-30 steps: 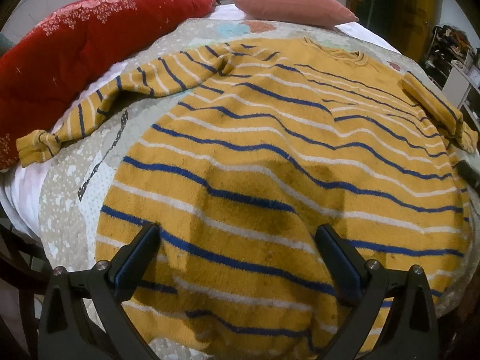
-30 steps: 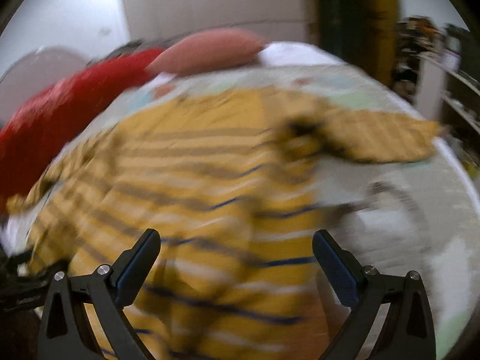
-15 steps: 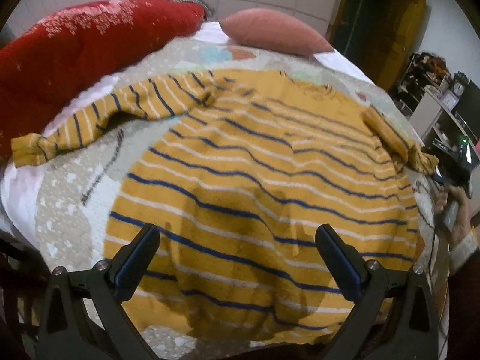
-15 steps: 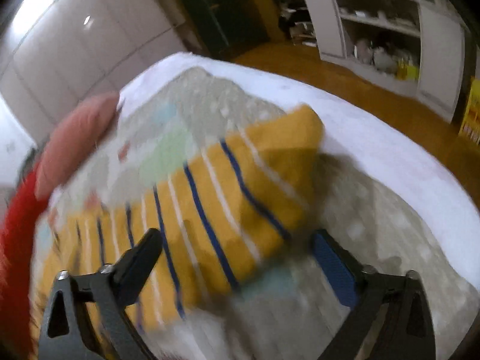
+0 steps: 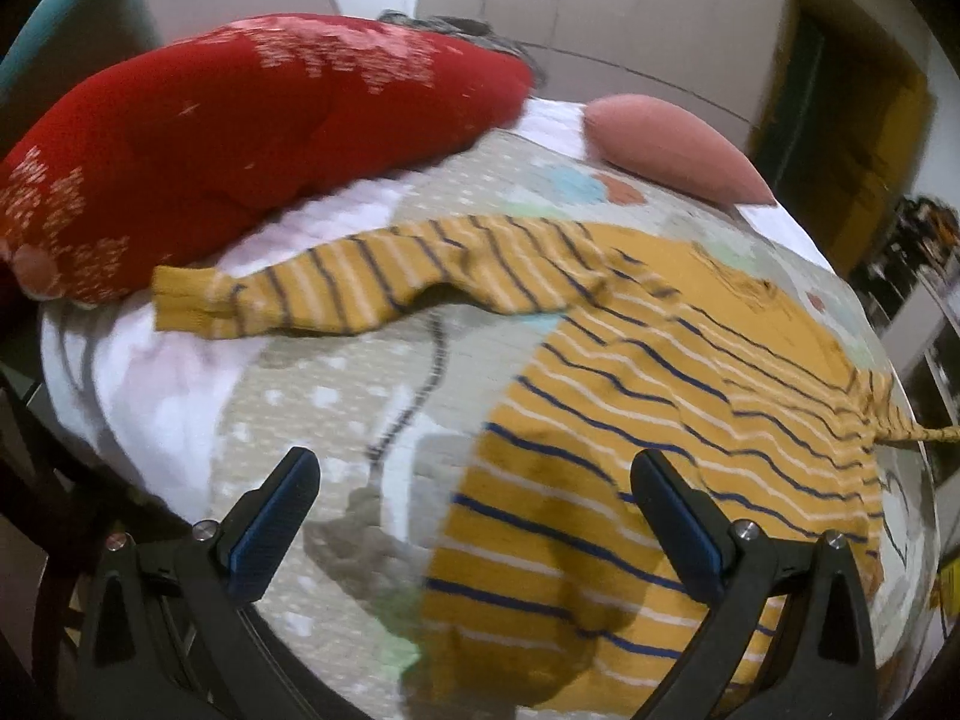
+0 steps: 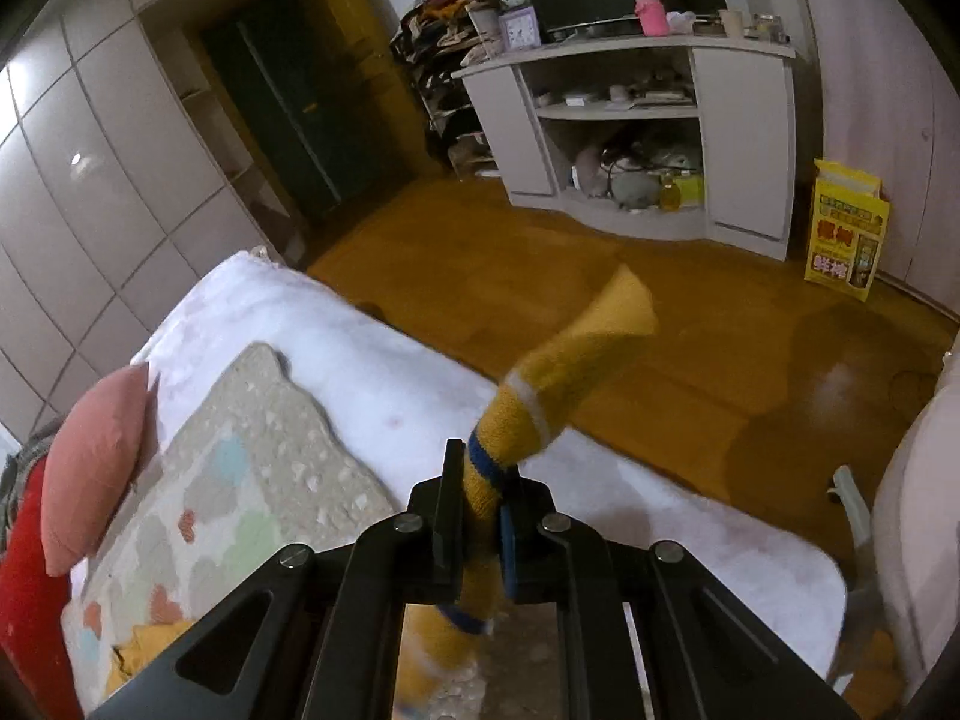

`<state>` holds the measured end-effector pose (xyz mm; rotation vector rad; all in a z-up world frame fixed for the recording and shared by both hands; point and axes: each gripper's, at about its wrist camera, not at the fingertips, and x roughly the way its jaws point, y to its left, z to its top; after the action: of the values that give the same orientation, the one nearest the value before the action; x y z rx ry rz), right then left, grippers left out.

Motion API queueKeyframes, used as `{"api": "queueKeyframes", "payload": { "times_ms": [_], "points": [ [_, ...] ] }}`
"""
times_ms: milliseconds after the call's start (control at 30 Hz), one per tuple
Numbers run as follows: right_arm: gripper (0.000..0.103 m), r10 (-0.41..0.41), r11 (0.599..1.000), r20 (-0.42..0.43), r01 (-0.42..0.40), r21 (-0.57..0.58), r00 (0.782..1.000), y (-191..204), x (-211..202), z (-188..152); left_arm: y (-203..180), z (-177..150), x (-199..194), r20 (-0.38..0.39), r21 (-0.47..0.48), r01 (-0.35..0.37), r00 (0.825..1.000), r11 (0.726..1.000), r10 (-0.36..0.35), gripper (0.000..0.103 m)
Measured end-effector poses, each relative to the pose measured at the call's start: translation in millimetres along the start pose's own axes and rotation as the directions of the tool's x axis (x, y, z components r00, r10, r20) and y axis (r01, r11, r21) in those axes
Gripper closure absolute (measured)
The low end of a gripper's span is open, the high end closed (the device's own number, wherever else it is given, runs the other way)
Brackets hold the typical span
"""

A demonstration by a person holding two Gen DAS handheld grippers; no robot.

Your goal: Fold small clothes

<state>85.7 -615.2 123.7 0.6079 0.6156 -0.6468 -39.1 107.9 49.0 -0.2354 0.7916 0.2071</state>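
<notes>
I see the yellow sweater (image 5: 660,432) with blue and white stripes lying flat on the bed (image 5: 180,396) ahead of my wide-open left tongs (image 5: 474,516), one sleeve stretched off to the left toward a red pillow (image 5: 240,138). My right tongs (image 6: 480,516) pinch its other sleeve (image 6: 564,372) tight, with the cuff poking up past the tips. The sweater is soft and knitted, and its near edge is cut off below my left tongs.
</notes>
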Motion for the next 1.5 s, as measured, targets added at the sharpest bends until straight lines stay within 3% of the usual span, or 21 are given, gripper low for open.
{"api": "queueKeyframes", "payload": {
  "times_ms": [133, 267, 367, 467, 533, 633, 700, 800, 867, 900, 933, 967, 1067, 1133, 1233, 1333, 1400, 1500],
  "points": [
    [0.093, 0.072, 0.991, 0.012, -0.07, -0.115, 0.997, 53.8, -23.0, -6.6, 20.5, -3.3, -1.6, 0.004, -0.046, -0.003, 1.0, 0.999, 0.003, 0.0],
    [0.093, 0.229, 0.929, -0.059, -0.236, -0.284, 0.972, 142.8, -52.2, -48.3, 32.6, -9.1, -3.3, 0.011, -0.061, 0.0, 1.0, 0.998, 0.001, 0.0],
    [0.093, 0.355, 0.822, -0.183, -0.399, -0.407, 0.917, 227.1, -65.4, -113.0, 43.7, -13.9, -6.6, 0.023, -0.072, -0.007, 1.0, 0.997, 0.009, 0.0],
    [0.093, 0.417, 0.7, -0.338, -0.536, -0.473, 0.843, 299.0, -69.3, -189.3, 56.2, -18.0, -7.5, 0.027, -0.086, -0.008, 1.0, 0.996, 0.011, 0.0],
    [0.093, 0.424, 0.63, -0.433, -0.603, -0.491, 0.795, 336.7, -66.8, -240.3, 65.5, -20.8, -6.7, 0.027, -0.098, -0.007, 1.0, 0.995, 0.01, 0.0],
    [0.093, 0.391, 0.559, -0.574, -0.681, -0.474, 0.72, 381.3, -53.6, -313.9, 84.0, -27.6, -6.5, 0.028, -0.129, -0.008, 1.0, 0.992, 0.011, 0.0],
    [0.09, 0.345, 0.528, -0.636, -0.703, -0.477, 0.691, 401.2, -40.6, -349.2, 95.0, -30.7, -6.1, 0.028, -0.15, -0.009, 1.0, 0.989, 0.013, 0.0],
    [0.081, 0.247, 0.51, -0.685, -0.693, -0.51, 0.685, 417.9, -19.1, -391.2, 112.6, -35.7, -5.3, 0.029, -0.19, -0.003, 1.0, 0.982, 0.008, 0.0],
    [0.075, 0.242, 0.501, -0.695, -0.7, -0.508, 0.677, 421.2, -17.7, -401.0, 123.5, -38.2, -4.4, 0.032, -0.213, 0.005, 0.999, 0.977, 0.002, 0.0],
    [0.064, 0.25, 0.487, -0.699, -0.711, -0.507, 0.67, 422.8, -23.1, -403.1, 130.3, -39.9, -3.6, 0.032, -0.229, 0.01, 0.999, 0.973, -0.002, 0.0],
    [0.052, 0.263, 0.465, -0.717, -0.736, -0.492, 0.646, 426.4, -31.7, -403.2, 135.2, -40.5, -2.5, 0.03, -0.24, 0.009, 1.0, 0.971, -0.002, 0.0],
    [0.049, 0.276, 0.447, -0.726, -0.753, -0.483, 0.63, 428.6, -38.7, -402.2, 140.8, -41.7, -1.1, 0.027, -0.253, 0.005, 1.0, 0.967, 0.002, 0.0],
    [0.046, 0.284, 0.373, -0.726, -0.77, -0.518, 0.626, 443.6, -70.1, -411.7, 158.9, -47.3, 1.7, 0.024, -0.301, -0.006, 1.0, 0.954, 0.014, 0.0],
    [0.041, 0.267, 0.297, -0.72, -0.765, -0.571, 0.641, 454.2, -98.4, -434.4, 168.5, -51.0, 2.1, 0.021, -0.33, -0.008, 1.0, 0.944, 0.016, 0.0],
    [0.039, 0.243, 0.119, -0.767, -0.803, -0.584, 0.594, 477.4, -137.9, -486.2, 183.7, -58.3, 1.7, 0.01, -0.368, -0.017, 1.0, 0.93, 0.022, 0.0],
    [0.035, 0.204, -0.07, -0.802, -0.809, -0.584, 0.562, 490.0, -179.6, -546.9, 195.8, -65.9, -0.9, 0.002, -0.386, -0.035, 0.999, 0.922, 0.039, 0.0],
    [0.03, 0.199, -0.191, -0.794, -0.772, -0.606, 0.575, 492.6, -206.8, -581.1, 203.8, -71.9, -3.1, -0.003, -0.401, -0.044, 0.999, 0.915, 0.047, 0.0],
    [0.027, 0.228, -0.343, -0.752, -0.672, -0.656, 0.618, 495.3, -237.6, -626.8, 211.8, -78.0, -3.8, -0.011, -0.418, -0.051, 0.999, 0.907, 0.051, 0.0]
  ]
}}
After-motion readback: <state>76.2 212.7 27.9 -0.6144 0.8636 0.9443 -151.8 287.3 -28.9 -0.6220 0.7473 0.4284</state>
